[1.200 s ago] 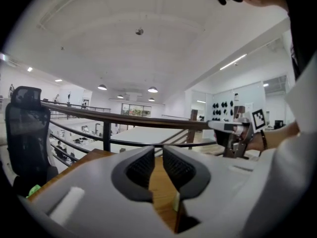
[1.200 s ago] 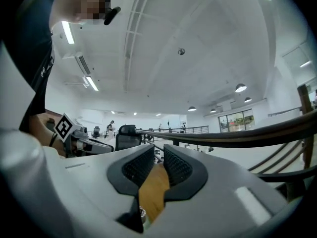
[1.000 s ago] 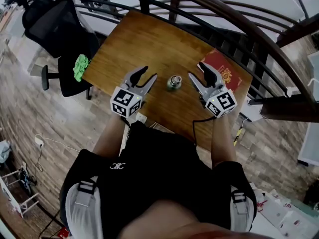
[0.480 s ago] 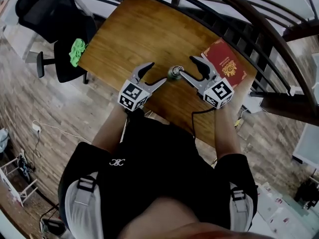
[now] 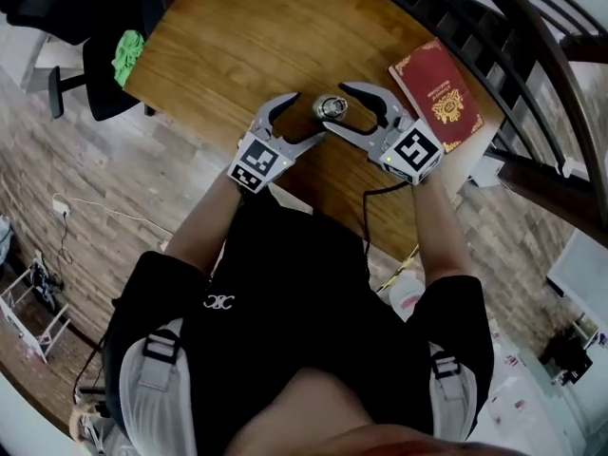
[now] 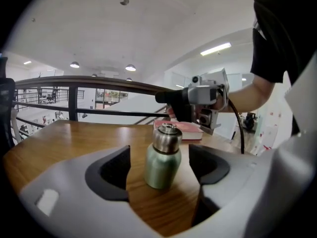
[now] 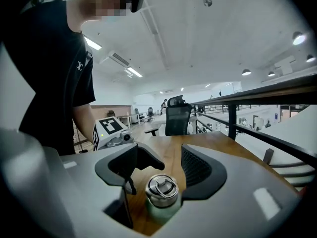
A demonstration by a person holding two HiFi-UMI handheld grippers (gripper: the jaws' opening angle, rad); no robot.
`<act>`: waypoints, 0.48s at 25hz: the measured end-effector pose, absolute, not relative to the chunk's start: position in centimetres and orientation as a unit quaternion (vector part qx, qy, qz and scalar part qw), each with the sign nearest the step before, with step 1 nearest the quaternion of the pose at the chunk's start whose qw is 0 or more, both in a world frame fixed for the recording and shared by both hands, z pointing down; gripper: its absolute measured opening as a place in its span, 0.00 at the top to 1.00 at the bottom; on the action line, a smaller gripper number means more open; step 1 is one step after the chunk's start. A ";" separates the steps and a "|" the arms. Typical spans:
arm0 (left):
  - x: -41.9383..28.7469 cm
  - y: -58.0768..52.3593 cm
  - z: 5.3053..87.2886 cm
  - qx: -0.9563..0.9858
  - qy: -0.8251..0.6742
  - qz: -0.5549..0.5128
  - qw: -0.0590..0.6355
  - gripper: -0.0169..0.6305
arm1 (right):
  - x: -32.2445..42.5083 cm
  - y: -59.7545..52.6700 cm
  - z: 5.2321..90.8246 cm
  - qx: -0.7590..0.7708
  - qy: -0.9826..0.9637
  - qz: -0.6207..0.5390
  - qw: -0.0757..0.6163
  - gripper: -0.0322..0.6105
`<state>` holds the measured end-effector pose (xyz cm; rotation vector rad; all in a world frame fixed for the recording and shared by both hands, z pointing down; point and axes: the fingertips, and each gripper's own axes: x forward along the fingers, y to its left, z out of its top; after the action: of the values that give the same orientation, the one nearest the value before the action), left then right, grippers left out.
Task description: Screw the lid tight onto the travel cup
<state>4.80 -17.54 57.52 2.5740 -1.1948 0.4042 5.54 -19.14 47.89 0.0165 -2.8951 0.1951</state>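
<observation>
A small green metal travel cup (image 5: 331, 108) with a silver lid (image 6: 167, 138) stands on the brown wooden table (image 5: 237, 46). The left gripper (image 5: 299, 123) at eight o'clock and the right gripper (image 5: 336, 104) at three o'clock, jaws just opened wide, straddle it untouched. An off-centre squeeze may topple it.

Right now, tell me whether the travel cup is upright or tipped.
Upright: the travel cup stands on its base on the wooden table, its steel lid on top.

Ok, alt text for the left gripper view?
A green travel cup with steel lid stands upright on a wooden table, untouched between the left gripper's fingers, which have just been opening. The right gripper, also just opening, is beyond it.
</observation>
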 end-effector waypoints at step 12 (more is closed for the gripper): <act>8.0 -19.3 62.6 0.896 -0.387 0.154 0.156 0.33 | 3.7 -16.7 52.3 -0.165 -0.968 0.008 0.188 0.53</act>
<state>7.99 -19.29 62.57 2.5657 -1.1078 0.4411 3.67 -16.73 52.33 -0.4640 -2.7234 0.0216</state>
